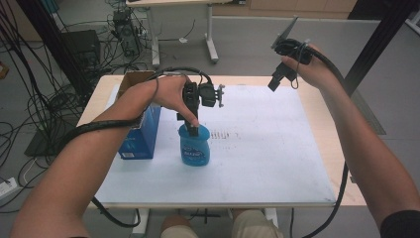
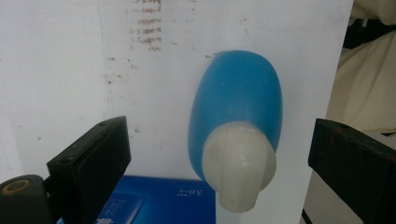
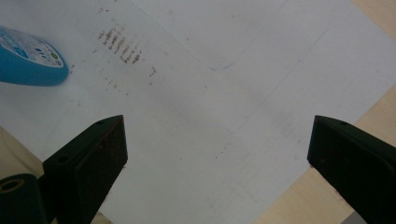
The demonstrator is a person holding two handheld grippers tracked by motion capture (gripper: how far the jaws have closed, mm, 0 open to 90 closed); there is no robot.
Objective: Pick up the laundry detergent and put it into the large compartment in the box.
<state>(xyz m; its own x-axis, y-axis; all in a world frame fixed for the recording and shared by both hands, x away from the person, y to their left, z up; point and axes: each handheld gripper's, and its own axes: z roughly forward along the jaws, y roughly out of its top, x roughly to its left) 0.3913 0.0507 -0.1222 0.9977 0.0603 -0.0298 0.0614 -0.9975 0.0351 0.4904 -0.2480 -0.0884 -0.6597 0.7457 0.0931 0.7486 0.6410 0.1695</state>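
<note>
Directly below the left gripper (image 1: 194,121), at centre-left of the high view, a smooth blue plastic bottle with a pale ribbed cap (image 2: 239,135) stands upright on the white sheet covering the worktop (image 1: 267,163). Its long axis runs vertically, straight up between the jaws, which stand spread wide either side of the cap, touching nothing. Just left of it sits a glossy blue cardboard box (image 1: 141,136). Upper right, the right gripper (image 1: 283,74) hangs raised and well apart, jaws likewise spread and empty.

We saw a wooden counter (image 1: 324,114) covered by a smudged white sheet (image 1: 257,163). On the sheet stood a blue bottle (image 1: 194,148) and, just beside it, a blue box (image 1: 141,134).
</note>
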